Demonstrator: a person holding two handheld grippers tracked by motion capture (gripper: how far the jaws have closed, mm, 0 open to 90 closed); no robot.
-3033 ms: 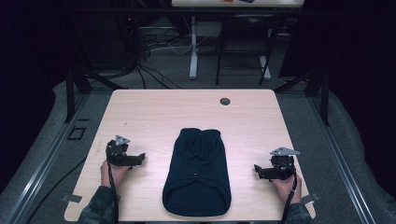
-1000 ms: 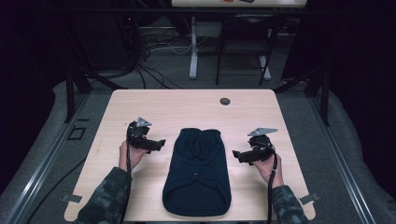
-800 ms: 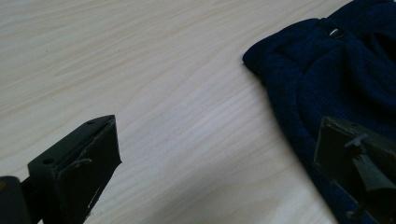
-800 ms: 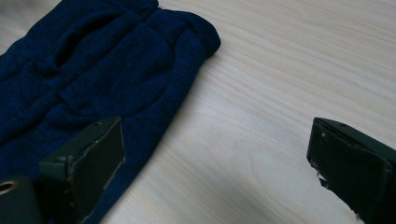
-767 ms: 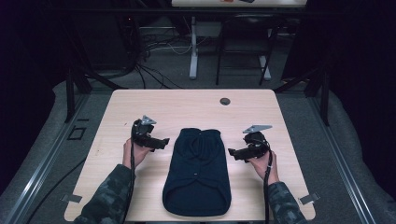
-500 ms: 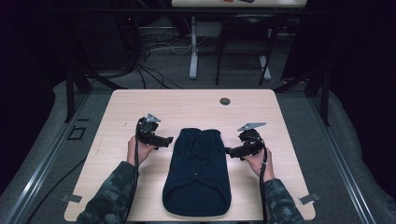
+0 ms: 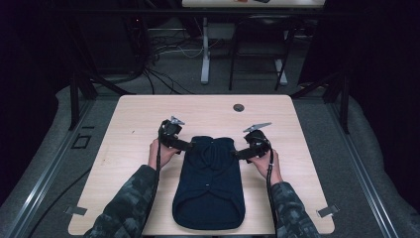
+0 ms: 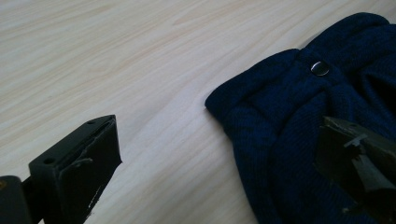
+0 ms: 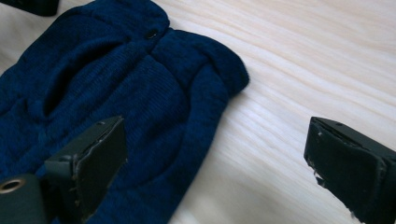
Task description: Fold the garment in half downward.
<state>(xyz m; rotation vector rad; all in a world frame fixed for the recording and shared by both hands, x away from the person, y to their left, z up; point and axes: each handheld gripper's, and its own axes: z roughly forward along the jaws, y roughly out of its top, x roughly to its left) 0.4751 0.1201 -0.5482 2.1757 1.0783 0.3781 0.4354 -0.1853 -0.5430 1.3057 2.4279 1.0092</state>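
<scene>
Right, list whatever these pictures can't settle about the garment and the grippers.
- High view: small dark disc on the table, too small to identify.
- Left gripper view: navy garment cut off by the frame edge.
- Right gripper view: dark object cropped at the top corner.

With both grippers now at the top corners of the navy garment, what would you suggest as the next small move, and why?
Probably lower both and close them on the corners. The left gripper and right gripper are open, and each straddles an edge of the navy garment, one jaw over knit and one over bare table. Neither has pinched fabric yet, so a grasp seems the natural step before any lift or fold.
</scene>
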